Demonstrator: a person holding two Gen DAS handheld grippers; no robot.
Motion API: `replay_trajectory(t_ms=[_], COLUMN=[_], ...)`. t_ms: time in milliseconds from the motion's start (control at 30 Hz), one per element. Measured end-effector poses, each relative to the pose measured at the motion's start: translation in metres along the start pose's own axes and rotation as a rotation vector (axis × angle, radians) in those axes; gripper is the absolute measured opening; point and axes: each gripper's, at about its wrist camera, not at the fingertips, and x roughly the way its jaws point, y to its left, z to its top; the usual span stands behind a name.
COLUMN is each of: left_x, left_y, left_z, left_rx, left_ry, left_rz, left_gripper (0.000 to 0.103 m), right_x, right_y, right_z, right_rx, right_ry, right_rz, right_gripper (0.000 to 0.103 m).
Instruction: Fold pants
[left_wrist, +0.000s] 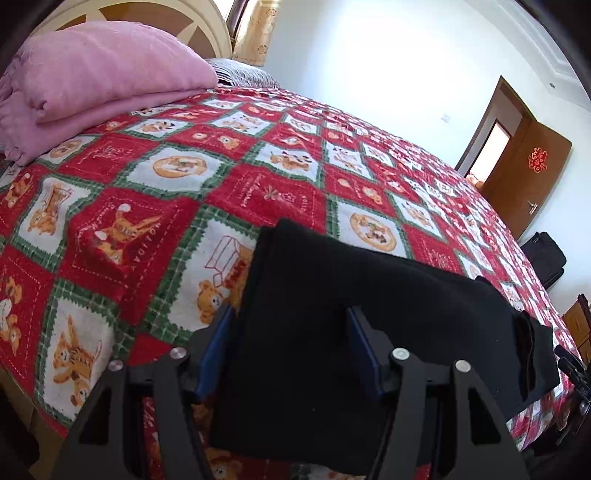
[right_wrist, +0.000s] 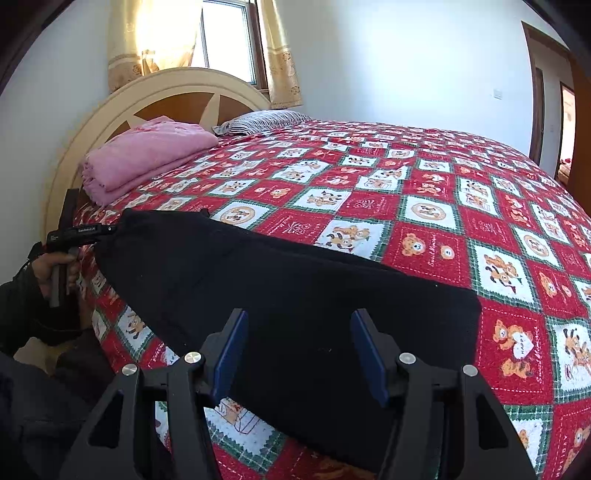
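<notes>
Both grippers stand part-open above the black pants (right_wrist: 280, 295), the left gripper (left_wrist: 291, 350) at one end and the right gripper (right_wrist: 299, 350) at the other; neither appears to pinch cloth, though black-on-black contact is hard to judge. The pants lie as a long folded strip along the near edge of the bedspread (right_wrist: 424, 206), positioned for an end-to-end fold. A pink blanket (right_wrist: 147, 155) sits at the far headboard corner, well apart.

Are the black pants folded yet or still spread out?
Folded: the black fabric pants lie as one long narrow strip, stacked layers visible at one end.
</notes>
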Motion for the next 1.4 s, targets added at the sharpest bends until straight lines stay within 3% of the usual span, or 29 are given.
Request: replay_trajectory(t_ms=[200,233,333,567,733,933,1267,1400], left_x=[0.001,-0.001,-0.008,-0.028,-0.053,-0.078,-0.092,-0.093], left_y=[0.001,0.001,0.0,-0.015,-0.041,-0.096,-0.213,-0.256], left_z=[-0.001,-0.001,0.001,0.008,0.021,0.032,0.043,0.042], left_rx=[0.008,0.001,-0.011,-0.012,-0.02,-0.047,0.111,0.192], left_ry=[0.003,0.004,0.018,-0.017,-0.043,-0.017,0.017,0.04], left_rz=[-0.006,-0.016,-0.073,-0.097,-0.231,-0.404,-0.57,-0.617], left_gripper=[0.058,0.052,0.023,0.021,0.021,0.021,0.021,0.021], right_x=[0.002,0.002,0.0,-0.002,-0.004,-0.011,-0.032,-0.041], right_y=[-0.007,-0.008,-0.009,-0.009,-0.013,-0.02,-0.04,-0.063], right_z=[0.0,-0.001,0.0,0.001,0.003,0.006,0.018,0.02], right_rx=[0.03,0.036,0.04,0.038,0.061,0.094,0.148,0.228], right_ry=[0.004,0.003,-0.004,-0.013,-0.026,-0.049,-0.113,-0.136], right_rz=[-0.015,-0.014,-0.022,-0.031,-0.042,-0.064,-0.124,-0.157], right_gripper=[0.06,0.06,0.06,0.06,0.06,0.06,0.06,0.06])
